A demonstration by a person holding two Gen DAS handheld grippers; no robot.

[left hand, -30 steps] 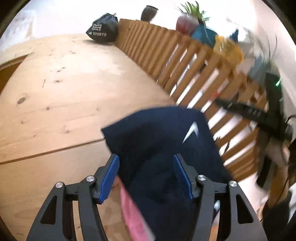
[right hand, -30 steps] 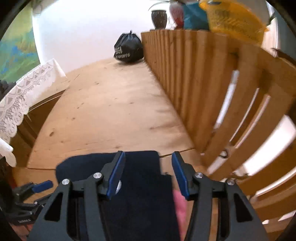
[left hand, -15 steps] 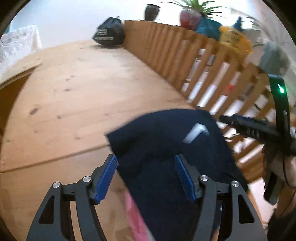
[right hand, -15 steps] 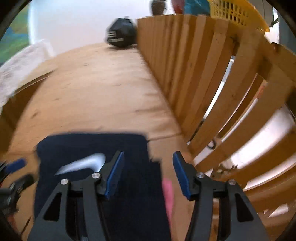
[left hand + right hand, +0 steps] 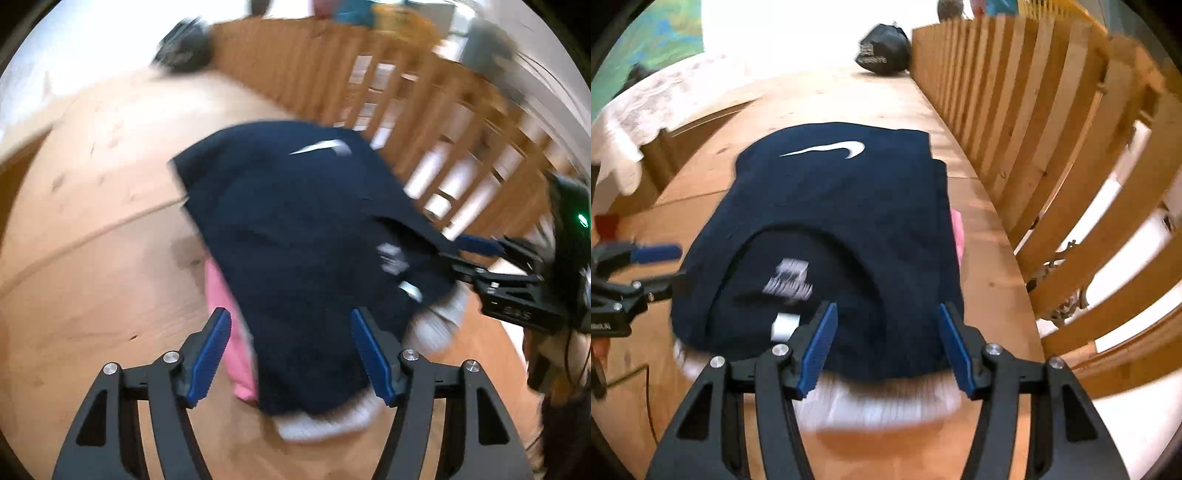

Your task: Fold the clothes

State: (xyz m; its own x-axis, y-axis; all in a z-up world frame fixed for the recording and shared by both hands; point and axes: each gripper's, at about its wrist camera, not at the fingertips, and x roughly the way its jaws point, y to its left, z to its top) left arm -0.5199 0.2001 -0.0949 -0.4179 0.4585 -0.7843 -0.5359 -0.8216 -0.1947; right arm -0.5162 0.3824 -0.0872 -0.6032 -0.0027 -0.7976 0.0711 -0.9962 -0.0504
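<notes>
A folded navy shirt with a white swoosh lies on the wooden table, on top of a pink garment and a white one. The shirt also shows in the left wrist view, with the pink garment and white garment under it. My left gripper is open just above the shirt's near edge. My right gripper is open over the shirt's collar end. Neither holds cloth.
A wooden slatted railing runs along the table's right side. A black sports bag sits at the far end. A lace cloth covers furniture at left. Plants and a yellow basket stand behind the railing.
Both grippers have pulled back from the shirt, so more of the folded stack now shows, including the collar label and the white garment underneath.
</notes>
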